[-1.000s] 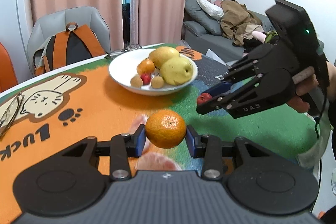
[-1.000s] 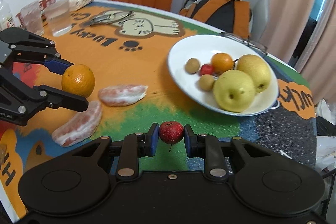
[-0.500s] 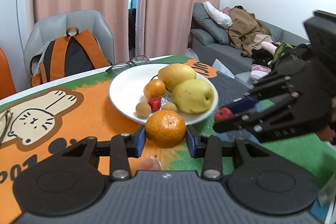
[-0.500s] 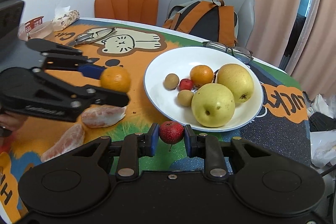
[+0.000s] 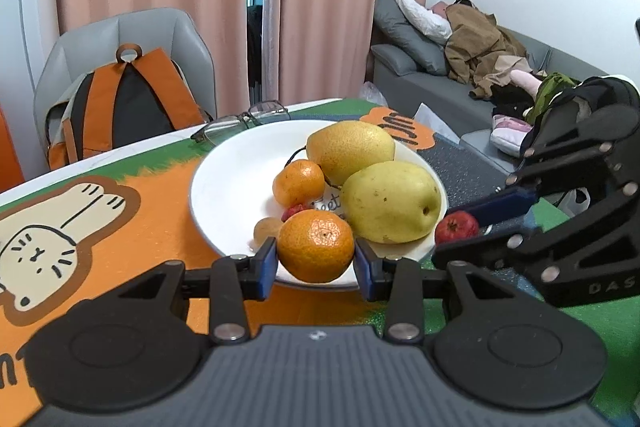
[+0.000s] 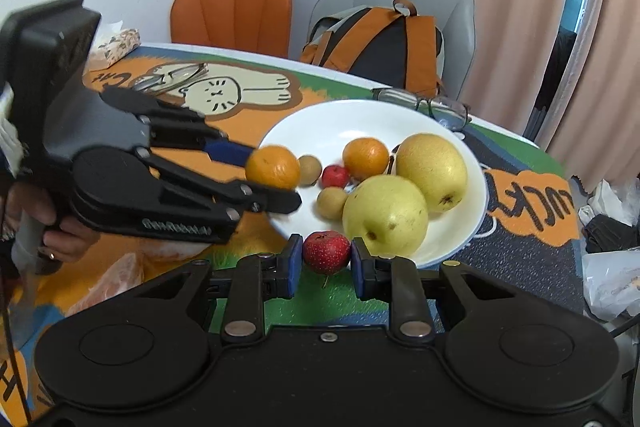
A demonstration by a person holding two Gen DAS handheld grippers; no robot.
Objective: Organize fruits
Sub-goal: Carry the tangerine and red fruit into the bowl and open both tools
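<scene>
The left claw (image 5: 316, 263) is pinching an orange (image 5: 316, 245) over the plate (image 5: 224, 183); the right claw (image 6: 323, 263) is pinching a red fruit (image 6: 326, 251) beside it. Next, lowering and releasing.

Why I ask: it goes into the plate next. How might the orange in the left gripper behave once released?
The orange is round, so it would probably roll on the plate. The pears and small fruits there may stop it. Its skin looks firm, likely not fragile.
</scene>
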